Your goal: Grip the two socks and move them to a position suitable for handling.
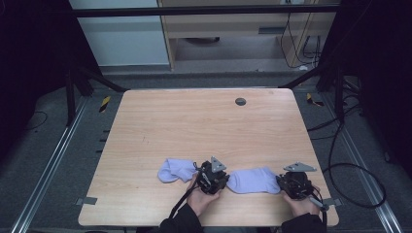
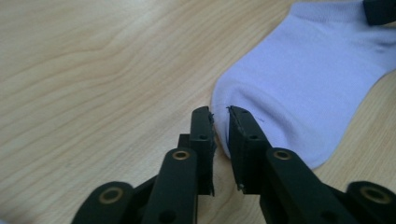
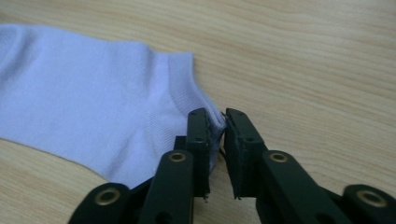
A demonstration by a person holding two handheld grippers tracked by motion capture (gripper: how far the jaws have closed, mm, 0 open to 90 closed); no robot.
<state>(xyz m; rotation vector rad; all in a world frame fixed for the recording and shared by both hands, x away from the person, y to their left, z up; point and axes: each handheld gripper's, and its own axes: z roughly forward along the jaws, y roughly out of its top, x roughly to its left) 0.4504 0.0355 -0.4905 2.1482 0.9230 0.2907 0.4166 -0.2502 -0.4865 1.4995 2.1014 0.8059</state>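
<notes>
A plain, unmarked lavender cotton ankle sock (image 1: 253, 180) lies on the pale wooden table (image 1: 204, 126); left gripper (image 2: 220, 122) and right gripper (image 3: 218, 125), jaws slightly parted, flank its ends, beside another lavender sock (image 1: 174, 170)

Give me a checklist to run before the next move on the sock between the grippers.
1. Right sock flat on table: ok.
2. Left gripper at its toe edge: ok.
3. Left jaws clamped on fabric: not ok, a gap shows.
4. Right gripper at the cuff corner: ok.
5. Right jaws clamped on cuff: cannot tell.
6. Other sock apart from this one: ok.
</notes>
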